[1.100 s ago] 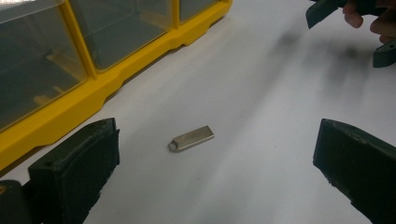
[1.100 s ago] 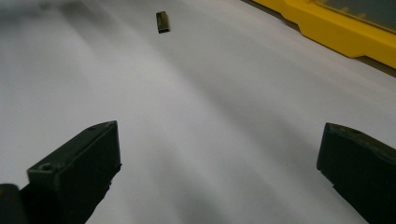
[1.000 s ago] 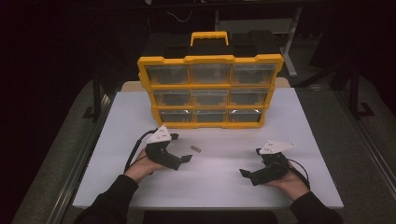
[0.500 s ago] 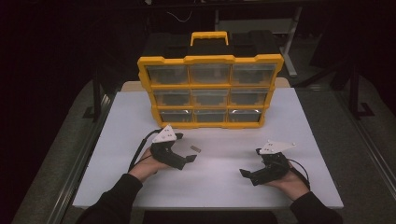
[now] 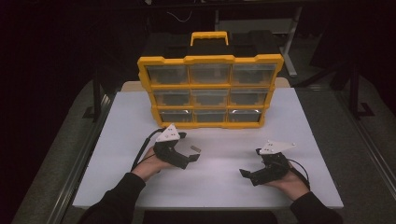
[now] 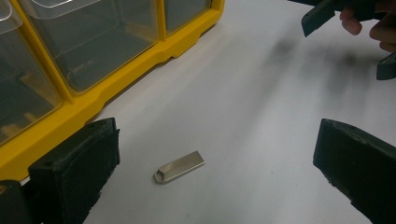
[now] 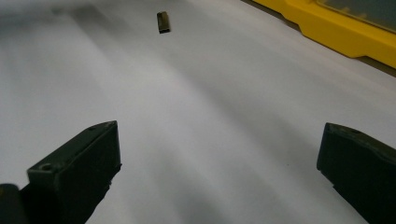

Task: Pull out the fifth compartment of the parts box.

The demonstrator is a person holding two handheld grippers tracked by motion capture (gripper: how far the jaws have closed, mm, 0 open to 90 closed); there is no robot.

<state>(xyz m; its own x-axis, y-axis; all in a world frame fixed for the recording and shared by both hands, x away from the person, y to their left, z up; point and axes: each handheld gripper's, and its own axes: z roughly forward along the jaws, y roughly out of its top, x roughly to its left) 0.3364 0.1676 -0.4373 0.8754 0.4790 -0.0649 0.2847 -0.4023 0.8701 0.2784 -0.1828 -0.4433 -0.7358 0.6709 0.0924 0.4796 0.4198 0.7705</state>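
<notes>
Left gripper (image 6: pixel 215 186), jaws spread wide, sits low over the small metal piece (image 6: pixel 179 166), which lies flat on the white table (image 5: pixel 116 140) between them, long axis slantwise across the gap, just before the yellow organizer (image 5: pixel 210 91). Right gripper (image 5: pixel 254 176) rests farther away, also spread. Path looks clear.

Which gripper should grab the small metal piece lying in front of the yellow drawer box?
Left. The left gripper is open right beside the metal piece, which lies between its jaws on the table. The right gripper, also open, sits farther off.
</notes>
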